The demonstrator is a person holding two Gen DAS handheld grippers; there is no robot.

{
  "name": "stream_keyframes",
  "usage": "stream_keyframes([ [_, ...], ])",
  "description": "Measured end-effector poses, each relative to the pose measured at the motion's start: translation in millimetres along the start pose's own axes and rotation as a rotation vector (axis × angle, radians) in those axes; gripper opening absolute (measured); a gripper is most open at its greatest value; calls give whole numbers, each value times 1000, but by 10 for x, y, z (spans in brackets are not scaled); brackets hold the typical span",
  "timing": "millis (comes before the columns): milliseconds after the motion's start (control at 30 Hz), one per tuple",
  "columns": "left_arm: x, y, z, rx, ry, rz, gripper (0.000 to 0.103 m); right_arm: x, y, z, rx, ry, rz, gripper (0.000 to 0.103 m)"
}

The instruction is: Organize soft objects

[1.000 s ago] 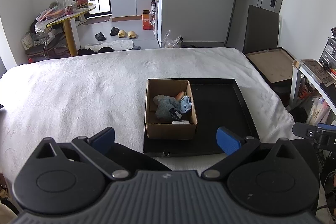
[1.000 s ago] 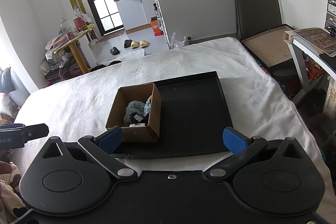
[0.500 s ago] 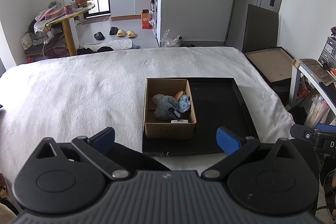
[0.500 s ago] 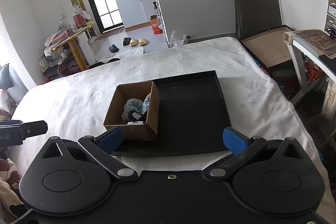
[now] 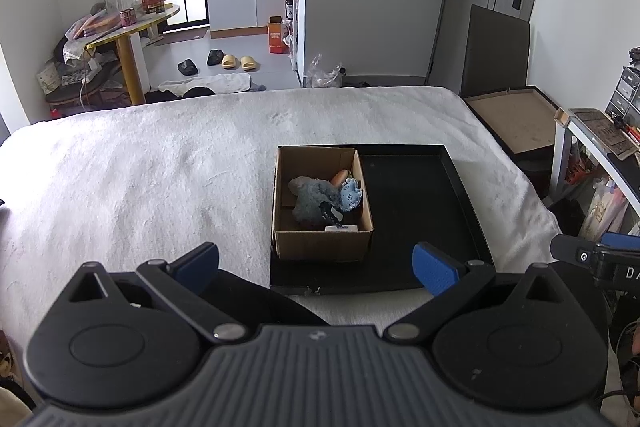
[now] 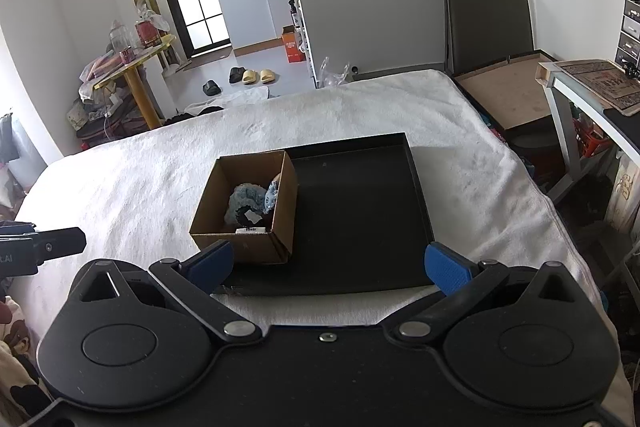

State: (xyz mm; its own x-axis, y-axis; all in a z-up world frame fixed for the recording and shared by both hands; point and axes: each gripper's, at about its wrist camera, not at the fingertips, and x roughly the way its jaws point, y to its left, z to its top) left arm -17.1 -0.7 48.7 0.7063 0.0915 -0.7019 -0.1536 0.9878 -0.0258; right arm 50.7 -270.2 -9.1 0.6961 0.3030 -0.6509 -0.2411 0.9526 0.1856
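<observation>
1. White bed cover (image 5: 160,179) fills most of both views, and on it lies a black tray (image 5: 420,211); behind the bed you see a doorway to a small kitchen and some slippers on the floor.

2. Your left gripper (image 5: 316,263) and your right gripper (image 6: 328,263) both stand wide, with nothing between the blue pads. Both hover at the near edge of the bed, short of the tray.

3. What changed in the last second is small. In both views the tray and the cardboard box (image 5: 320,243) sit a little further from the camera than one second ago, so it seems you drew both grippers slightly back. The spread of the fingers is the same as before.

4. The soft things did not move. A grey-blue plush toy (image 5: 316,199), something orange (image 5: 338,177) behind it and a small white label (image 5: 340,227) lie inside the box, at the left part of the tray. The rest of the tray is bare.

5. For the task, this fits two stages: the soft objects may be already gathered in the box, or they may wait there to be laid out on the tray. The pictures do not settle which.
</observation>
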Motion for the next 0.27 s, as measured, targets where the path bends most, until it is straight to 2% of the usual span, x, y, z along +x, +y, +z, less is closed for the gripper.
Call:
stream_keyframes([
  [267,8,-6,4,-3,-7,-8,102,-1,3,4,2,0,-1,103],
])
